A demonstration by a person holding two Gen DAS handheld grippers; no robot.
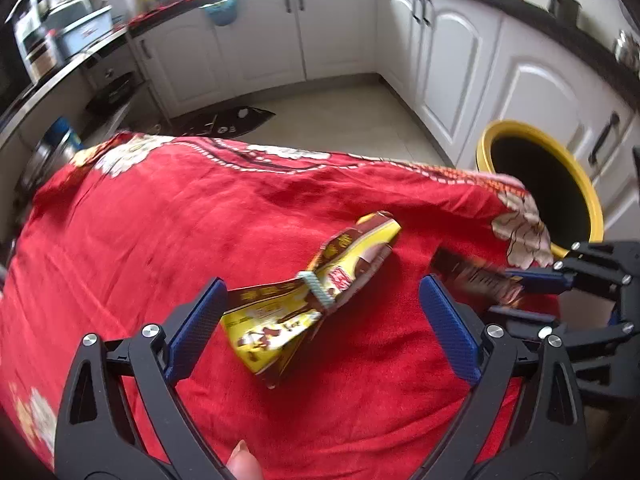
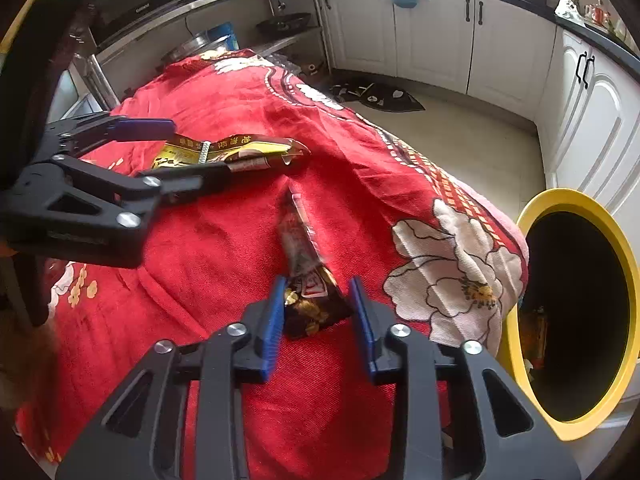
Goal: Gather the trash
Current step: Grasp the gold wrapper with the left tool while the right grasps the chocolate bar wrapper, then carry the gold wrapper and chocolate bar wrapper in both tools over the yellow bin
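Observation:
A yellow snack bag [image 1: 276, 320] with a pale clip on it lies on the red flowered tablecloth [image 1: 160, 220]. My left gripper [image 1: 324, 312] stands open around it, the pads clear of the bag. In the right wrist view the same bag [image 2: 240, 152] sits between the left gripper's [image 2: 196, 148] spread fingers. A dark crinkled wrapper [image 2: 308, 312] stands up from the cloth [image 2: 224, 240], and my right gripper [image 2: 318, 280] is shut on its lower end. From the left wrist view, the right gripper [image 1: 500, 292] clamps that wrapper [image 1: 472, 276] near the table's right edge.
A yellow-rimmed bin [image 1: 516, 124] with a black inside stands on the floor just past the table's right corner; its rim [image 2: 568, 196] is close to my right gripper, with some trash [image 2: 536, 332] inside. White cabinets [image 2: 432, 32] line the walls. A dark mat [image 2: 380, 98] lies on the floor.

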